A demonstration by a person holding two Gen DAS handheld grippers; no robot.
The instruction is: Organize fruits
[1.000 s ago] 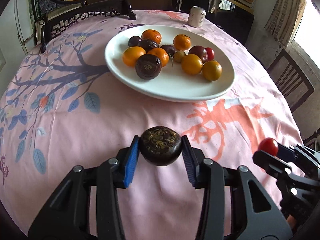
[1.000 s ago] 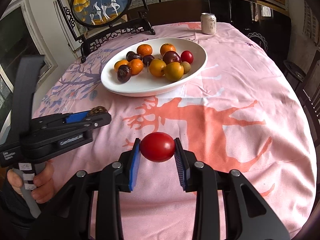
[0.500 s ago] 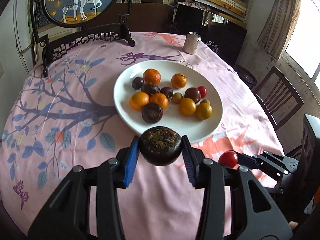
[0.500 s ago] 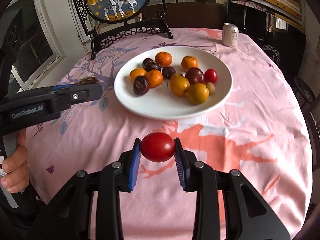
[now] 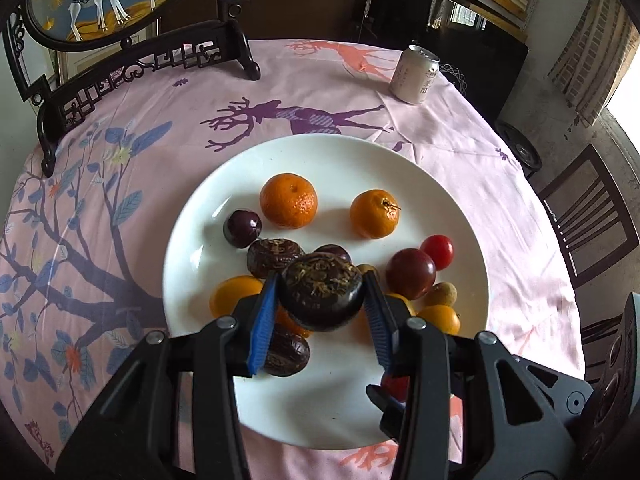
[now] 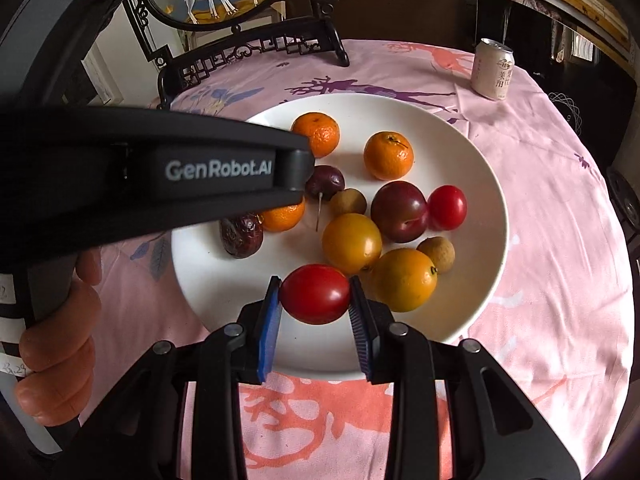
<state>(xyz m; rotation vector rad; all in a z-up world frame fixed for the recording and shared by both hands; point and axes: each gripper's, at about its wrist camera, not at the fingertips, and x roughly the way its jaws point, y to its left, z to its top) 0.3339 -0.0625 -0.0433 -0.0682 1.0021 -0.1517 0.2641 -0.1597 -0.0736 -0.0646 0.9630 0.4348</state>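
Two claws clamped, left claw [image 5: 320, 300] on dark fruit [image 5: 320, 296], right claw [image 6: 314, 302] on tomato [image 6: 315, 299] lying crosswise

Both hand-held grippers [image 5: 320, 300] [image 6: 315, 300] clamped, loaded

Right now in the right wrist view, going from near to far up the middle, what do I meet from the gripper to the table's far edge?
right gripper → held red tomato → yellow-orange fruit → small tan fruit → mandarin → plate's far rim → purple deer print → ornate stand.
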